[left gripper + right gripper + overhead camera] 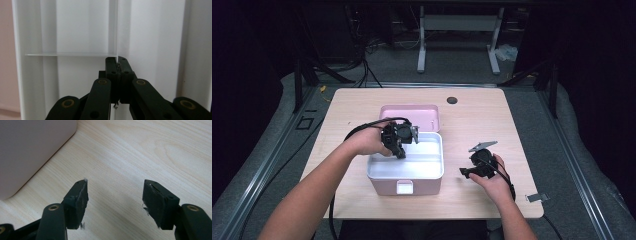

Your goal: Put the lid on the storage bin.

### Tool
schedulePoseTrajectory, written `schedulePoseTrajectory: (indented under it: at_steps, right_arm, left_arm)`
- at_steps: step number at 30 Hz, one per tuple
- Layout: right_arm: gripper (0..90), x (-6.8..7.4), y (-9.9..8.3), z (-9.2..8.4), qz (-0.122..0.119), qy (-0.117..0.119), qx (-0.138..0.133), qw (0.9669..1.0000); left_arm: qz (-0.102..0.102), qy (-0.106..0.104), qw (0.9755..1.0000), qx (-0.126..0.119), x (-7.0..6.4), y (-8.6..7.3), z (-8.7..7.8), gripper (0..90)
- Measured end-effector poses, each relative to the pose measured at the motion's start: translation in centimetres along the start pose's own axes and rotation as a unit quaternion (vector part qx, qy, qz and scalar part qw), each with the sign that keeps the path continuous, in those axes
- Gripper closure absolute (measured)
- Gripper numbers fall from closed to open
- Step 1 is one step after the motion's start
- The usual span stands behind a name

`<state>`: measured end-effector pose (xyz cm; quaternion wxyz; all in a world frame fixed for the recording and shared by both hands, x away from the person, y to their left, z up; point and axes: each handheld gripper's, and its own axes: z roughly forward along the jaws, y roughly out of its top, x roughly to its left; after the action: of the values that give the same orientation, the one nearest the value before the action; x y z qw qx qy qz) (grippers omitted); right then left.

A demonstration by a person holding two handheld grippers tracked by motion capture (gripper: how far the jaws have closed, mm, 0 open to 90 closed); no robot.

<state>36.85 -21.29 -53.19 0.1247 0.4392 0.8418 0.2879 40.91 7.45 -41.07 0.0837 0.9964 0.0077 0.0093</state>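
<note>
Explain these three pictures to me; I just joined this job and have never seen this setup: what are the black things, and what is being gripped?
A person at a pale wooden table holds black two-jaw tongs in each hand. The overhead picture looks down on the table; the other two come from cameras riding on the tongs. On the table stands a pink plastic box with a white inner tray, its pink lid open behind. The left tongs, reaching into the tray, are shut on a thin white divider wall. The right tongs are open beside the box, holding nothing.
</note>
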Motion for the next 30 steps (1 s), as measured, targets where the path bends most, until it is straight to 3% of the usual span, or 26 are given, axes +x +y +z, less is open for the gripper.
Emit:
schedulePoseTrajectory:
  at_steps: [9, 19, 30]
  right_arm:
    - [36.5, 0.0, 0.0, 0.0, 0.000, 0.000, 0.001, 1.0000]
    - [36.5, 0.1, 0.0, 0.1, -0.001, -0.004, 0.000, 1.0000]
    - [35.7, 0.1, 1.3, 0.2, 0.011, 0.000, 0.003, 0.9999]
  left_arm:
    - [-0.009, -0.006, 0.9999, -0.011, 0.1, -0.5, 0.8, 88.7]
    - [-0.018, 0.005, 0.9994, -0.027, -0.2, -0.9, 0.9, 87.9]
    - [-0.021, 0.011, 0.9995, -0.020, -0.4, -0.7, 1.0, 87.4]
